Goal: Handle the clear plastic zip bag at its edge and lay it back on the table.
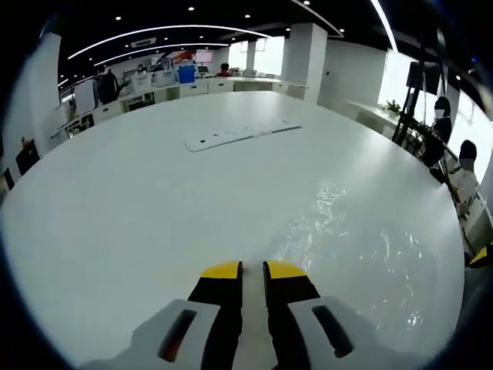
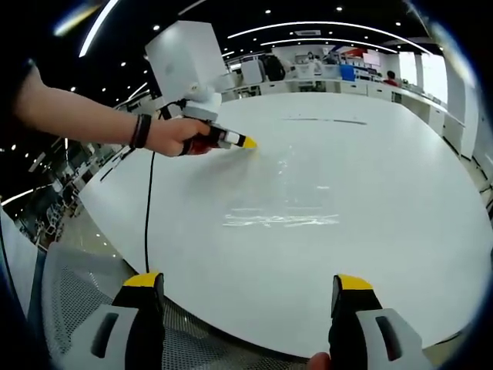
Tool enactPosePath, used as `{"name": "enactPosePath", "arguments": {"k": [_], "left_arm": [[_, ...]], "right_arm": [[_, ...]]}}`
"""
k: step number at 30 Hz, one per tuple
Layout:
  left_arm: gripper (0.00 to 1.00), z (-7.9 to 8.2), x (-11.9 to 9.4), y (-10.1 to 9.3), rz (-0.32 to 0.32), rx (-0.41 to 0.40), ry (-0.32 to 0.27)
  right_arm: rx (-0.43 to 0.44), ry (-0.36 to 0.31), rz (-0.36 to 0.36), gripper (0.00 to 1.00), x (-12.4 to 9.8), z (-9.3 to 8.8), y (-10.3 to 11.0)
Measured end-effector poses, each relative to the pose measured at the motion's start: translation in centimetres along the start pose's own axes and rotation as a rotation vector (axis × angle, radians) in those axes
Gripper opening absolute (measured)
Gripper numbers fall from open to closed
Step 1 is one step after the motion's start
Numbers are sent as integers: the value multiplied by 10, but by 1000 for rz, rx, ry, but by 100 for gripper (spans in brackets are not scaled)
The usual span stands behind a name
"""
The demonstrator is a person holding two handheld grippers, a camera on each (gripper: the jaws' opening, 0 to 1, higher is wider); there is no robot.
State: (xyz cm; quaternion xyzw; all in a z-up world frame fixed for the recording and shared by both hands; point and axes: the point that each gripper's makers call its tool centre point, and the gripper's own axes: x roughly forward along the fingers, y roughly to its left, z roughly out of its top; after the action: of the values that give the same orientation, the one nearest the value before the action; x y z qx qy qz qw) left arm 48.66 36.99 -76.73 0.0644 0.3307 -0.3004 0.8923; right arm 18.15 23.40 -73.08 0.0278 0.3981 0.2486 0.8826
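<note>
The left claw [image 1: 253, 270], jaws nearly together with nothing visibly between them, sits just short of the clear bag [image 1: 347, 239] lying flat on the white table [image 1: 115, 200], probably lining up on its edge, while the right claw [image 2: 248, 289] waits wide open and well back.

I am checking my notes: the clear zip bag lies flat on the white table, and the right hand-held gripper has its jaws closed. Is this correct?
Not quite. In the right gripper view, the right hand-held gripper has its jaws wide apart, not closed. The rest holds: the clear zip bag lies flat on the white table.
</note>
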Motion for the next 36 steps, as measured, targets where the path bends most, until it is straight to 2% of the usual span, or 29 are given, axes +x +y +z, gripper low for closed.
{"name": "enactPosePath", "arguments": {"k": [4, 7, 11, 18, 21, 25, 26, 27, 30, 33, 36], "left_arm": [[0, -1, 0, -3, -2, 41, 9], [0, -1, 2, -1, 16, 55, 19], [0, 1, 2, -19, -5, 54, 23], [0, 9, -3, -16, -17, 60, -5], [0, 18, -14, -16, -18, 73, -21], [0, 19, -25, -13, -17, 122, -42], [0, 16, -37, -17, -13, 140, -46], [0, 15, -41, -17, -9, 169, -45], [0, 15, -38, -11, -6, 248, -38], [0, 11, -53, -18, -7, 271, -43], [0, 9, -58, -17, -3, 276, -48]], "right_arm": [[-2, 1, 0, 90, 0, 0, 0], [-3, 0, 0, 90, 0, 0, 0], [-5, 0, 0, 90, 0, 0, 0], [-5, -8, -1, 89, 0, 1, -1], [-8, -9, 0, 89, 0, 1, 0], [-11, -16, 3, 89, 0, 3, 1], [-12, -17, 3, 89, 0, 3, 1], [-12, -19, 4, 89, -1, 3, 1], [-15, -23, 6, 89, -1, 5, 2], [-19, -28, 9, 89, -1, 5, 3], [-19, -34, 12, 89, -1, 6, 3]]}}
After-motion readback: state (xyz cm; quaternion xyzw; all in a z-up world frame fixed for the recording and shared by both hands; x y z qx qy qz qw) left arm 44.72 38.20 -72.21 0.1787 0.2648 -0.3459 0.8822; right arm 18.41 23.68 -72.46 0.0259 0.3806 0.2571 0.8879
